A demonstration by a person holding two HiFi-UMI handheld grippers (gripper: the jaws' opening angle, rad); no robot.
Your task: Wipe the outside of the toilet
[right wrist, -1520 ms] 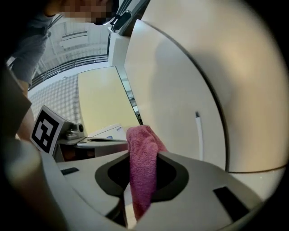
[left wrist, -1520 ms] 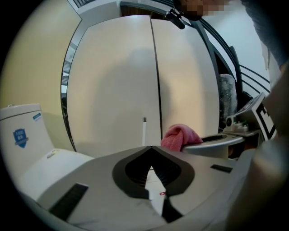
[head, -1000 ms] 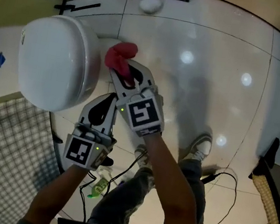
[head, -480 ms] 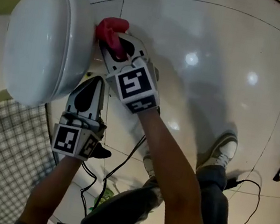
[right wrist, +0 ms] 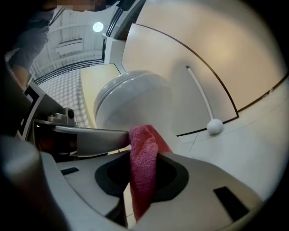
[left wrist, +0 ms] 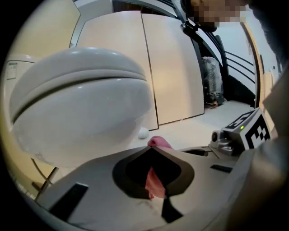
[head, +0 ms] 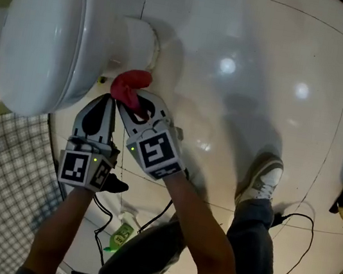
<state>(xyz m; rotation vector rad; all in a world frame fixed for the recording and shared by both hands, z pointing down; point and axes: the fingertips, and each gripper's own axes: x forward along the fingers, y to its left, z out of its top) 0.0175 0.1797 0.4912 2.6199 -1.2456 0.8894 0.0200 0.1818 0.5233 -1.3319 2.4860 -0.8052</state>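
The white toilet (head: 58,36), lid down, fills the upper left of the head view, with its pedestal (head: 138,43) to the right. A red cloth (head: 130,84) presses against the bowl's underside beside the pedestal, and my right gripper (head: 133,99) is shut on it. In the right gripper view the cloth (right wrist: 143,167) hangs down between the jaws, with the toilet (right wrist: 131,103) just beyond. My left gripper (head: 106,100) lies close on the left of the right one, its jaws shut with nothing in them. In the left gripper view the bowl (left wrist: 81,117) looms above the tips.
A white ball-ended rod (right wrist: 214,127) stands on the tiled floor (head: 255,62) behind the toilet. A green bottle (head: 119,232) and black cables (head: 287,224) lie near the person's shoe (head: 261,178). A checked fabric (head: 0,189) covers the lower left.
My right gripper has carried the red cloth from the far side of the bowl down and back toward me along its side. The left gripper has stayed beside it.
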